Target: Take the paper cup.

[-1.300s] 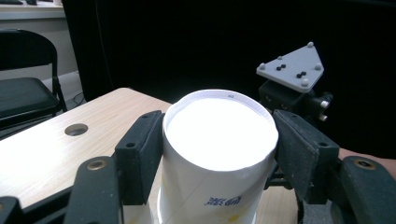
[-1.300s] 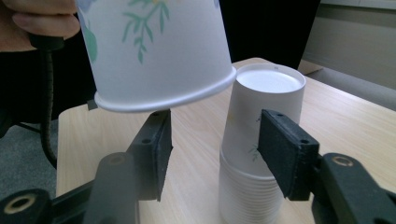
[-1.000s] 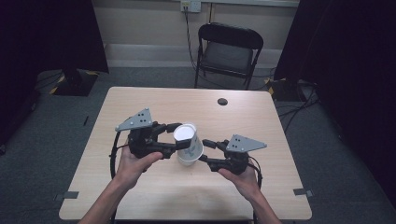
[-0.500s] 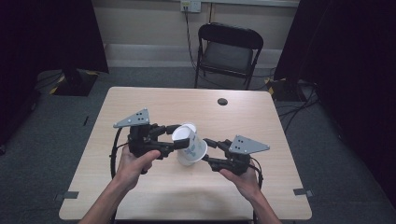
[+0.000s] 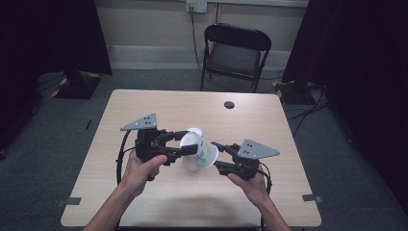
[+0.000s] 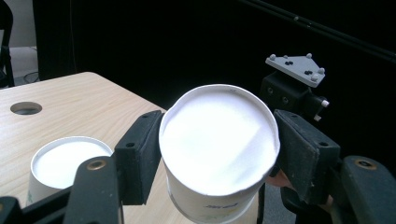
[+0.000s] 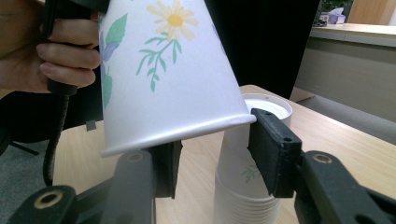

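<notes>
Paper cup (image 5: 199,153) clamped in left tool (image 5: 186,144), right tool (image 5: 217,156) closing at its rim

The paper cup (image 7: 168,74) has a smooth, matt white wall printed with flowers and leaves, and its base (image 6: 219,140) is plain white paper. The stack of paper cups (image 7: 247,182) has the same matt finish. Each claw's pads (image 6: 140,158) look like matt black rubbery plastic. The bench (image 5: 269,125) is pale wood-grain laminate with a dull sheen.
</notes>
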A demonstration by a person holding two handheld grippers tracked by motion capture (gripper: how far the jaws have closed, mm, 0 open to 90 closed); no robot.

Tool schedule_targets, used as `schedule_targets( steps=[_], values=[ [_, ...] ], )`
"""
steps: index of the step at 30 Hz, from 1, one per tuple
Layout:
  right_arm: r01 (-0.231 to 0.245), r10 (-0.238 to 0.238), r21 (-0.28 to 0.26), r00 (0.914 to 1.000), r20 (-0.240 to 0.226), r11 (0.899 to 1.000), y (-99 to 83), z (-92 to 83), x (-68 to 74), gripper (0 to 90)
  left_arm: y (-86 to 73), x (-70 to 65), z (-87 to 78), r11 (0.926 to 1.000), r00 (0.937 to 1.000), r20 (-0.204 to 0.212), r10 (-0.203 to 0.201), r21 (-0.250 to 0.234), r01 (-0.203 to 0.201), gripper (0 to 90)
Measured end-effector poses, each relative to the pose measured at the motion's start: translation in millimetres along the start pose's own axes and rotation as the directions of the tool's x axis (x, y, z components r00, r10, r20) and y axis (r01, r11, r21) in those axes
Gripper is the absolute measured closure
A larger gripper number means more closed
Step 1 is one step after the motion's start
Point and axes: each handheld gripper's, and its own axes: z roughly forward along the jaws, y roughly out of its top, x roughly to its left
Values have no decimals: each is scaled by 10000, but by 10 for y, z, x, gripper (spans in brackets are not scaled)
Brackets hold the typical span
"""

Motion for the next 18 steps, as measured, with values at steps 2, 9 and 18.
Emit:
schedule_targets(
  steps=[2, 9, 18],
  values=[
    [-49, 49, -35, 10000, -31, 10000, -7, -4, -11, 603, -1, 4, -2, 10000, 10000, 43, -24, 4, 24, 353],
    [-151, 150, -84, 9999, -48, 9999, -13, -23, -40, 695, -7, 26, -10, 9997, 9994, 231, -239, -37, 240, 351],
    [-287, 287, -186, 9996, 1, 9994, -16, -55, -66, 792, -28, 55, -14, 9985, 9973, 512, -517, -162, 526, 350]
  ],
)
